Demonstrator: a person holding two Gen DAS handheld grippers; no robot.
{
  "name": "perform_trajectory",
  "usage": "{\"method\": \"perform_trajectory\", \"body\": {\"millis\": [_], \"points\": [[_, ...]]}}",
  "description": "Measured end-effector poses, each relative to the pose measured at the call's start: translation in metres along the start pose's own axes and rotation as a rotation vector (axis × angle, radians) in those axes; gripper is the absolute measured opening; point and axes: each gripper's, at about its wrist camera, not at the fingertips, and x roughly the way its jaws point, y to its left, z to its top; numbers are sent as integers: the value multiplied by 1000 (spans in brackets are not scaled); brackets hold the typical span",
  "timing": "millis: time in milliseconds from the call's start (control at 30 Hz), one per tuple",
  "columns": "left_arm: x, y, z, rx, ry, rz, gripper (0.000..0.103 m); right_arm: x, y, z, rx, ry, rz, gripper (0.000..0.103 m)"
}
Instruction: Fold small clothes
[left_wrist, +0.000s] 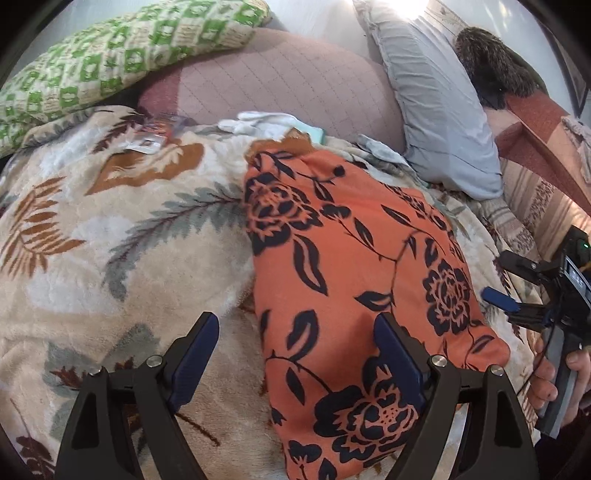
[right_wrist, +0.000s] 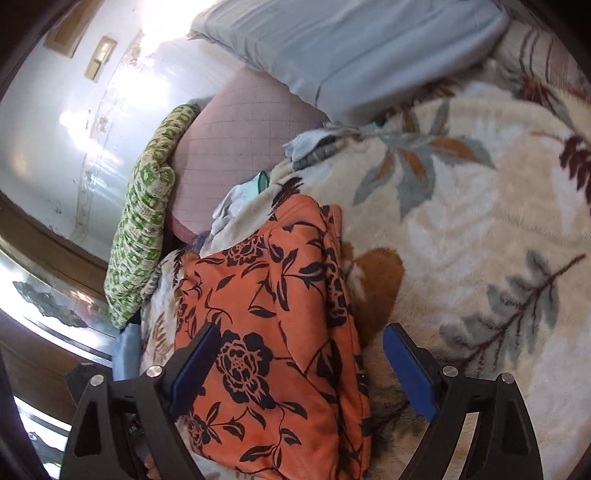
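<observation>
Both grippers are hovering wide open over the bed, holding nothing: the left gripper (left_wrist: 297, 356) is straddling the near left edge of the orange floral garment (left_wrist: 354, 266), one finger over the plush leaf-print blanket (left_wrist: 110, 236) and the other over the cloth, while the right gripper (right_wrist: 301, 363) is spanning the garment's (right_wrist: 266, 302) opposite long edge, where several layers are showing stacked (so it looks already folded into a long panel). That garment is lying flat on the blanket (right_wrist: 461, 221), its far end pointing toward the mauve quilted cushion (left_wrist: 280, 85) and the pale blue pillow (left_wrist: 439, 110). Judging by the soft drape and shallow creases, the fabric is thin, light and limp, probably a little slippery against the fleece, so it is likely sagging and sliding when lifted. Pinching through all layers at the two near corners seems the safest hold; a single-layer pinch risks peeling the fold apart.
</observation>
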Motion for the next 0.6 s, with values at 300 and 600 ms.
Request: {"method": "perform_trajectory", "body": {"millis": [300,600], "points": [[15,-1,-7,-20,29,-83,86,34,-30,-5,113,72,37,91],[22,-10,-10,-18,13,-125,76,69,9,-22,14,131,40,67]]}}
